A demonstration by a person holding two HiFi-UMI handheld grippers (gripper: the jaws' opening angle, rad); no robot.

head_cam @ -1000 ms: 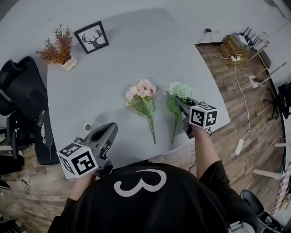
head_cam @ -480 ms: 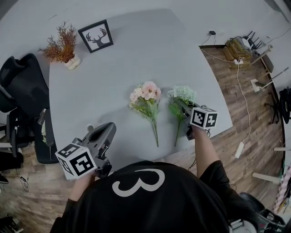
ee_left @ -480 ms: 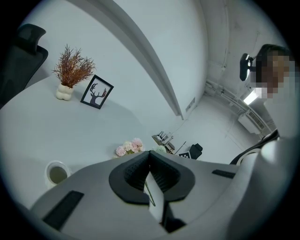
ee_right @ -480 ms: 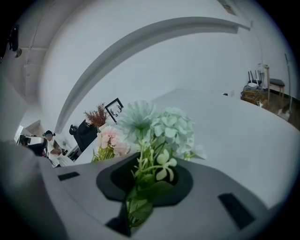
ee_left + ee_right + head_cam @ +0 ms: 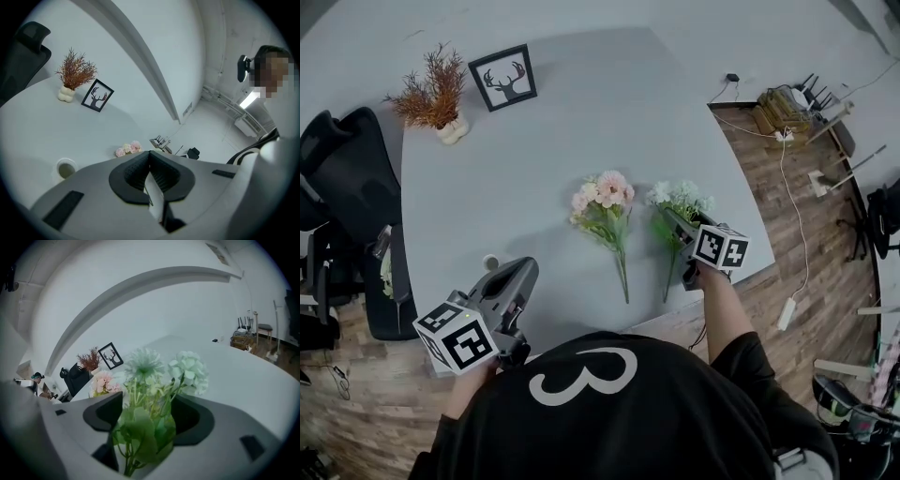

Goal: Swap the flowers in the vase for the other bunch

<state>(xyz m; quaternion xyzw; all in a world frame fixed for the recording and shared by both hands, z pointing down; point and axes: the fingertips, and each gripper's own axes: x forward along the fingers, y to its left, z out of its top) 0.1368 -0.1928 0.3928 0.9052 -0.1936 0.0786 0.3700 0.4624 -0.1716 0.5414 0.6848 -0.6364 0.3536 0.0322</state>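
Reading this as a set-down: green-white bunch (image 5: pixel 680 200) lies flat on the surface (image 5: pixel 581 122) near the front edge, heads pointing away from the person, stems toward them. Pink bunch (image 5: pixel 605 202) lies just beside it on the left, same orientation, not touching. Laid parallel like that, both stems are easy to grab from the person's side.

Small white vase (image 5: pixel 490 262) stands upright near the front-left corner, well apart from both bunches. Its mouth looks empty, so my guess is the old flowers are out and the replacement is not in yet. Which bunch is which, I can't tell from this alone. Green-white being let go suggests it's the one removed.

Right tool (image 5: pixel 149 411): jaws have just been opening and now stand wide. Green-white stems and leaves run between them, but the pads are clear of the stems on both sides, so no grip. The bunch rests on the surface.

Left tool (image 5: pixel 523 274): jaws closed tip to tip, nothing between them. It hovers just beside the vase, not touching it, probably parked there to steady the vase once a bunch goes in.

Dried plant pot (image 5: pixel 438 94) and framed deer picture (image 5: pixel 502 77) sit at the far-left corner, out of the way
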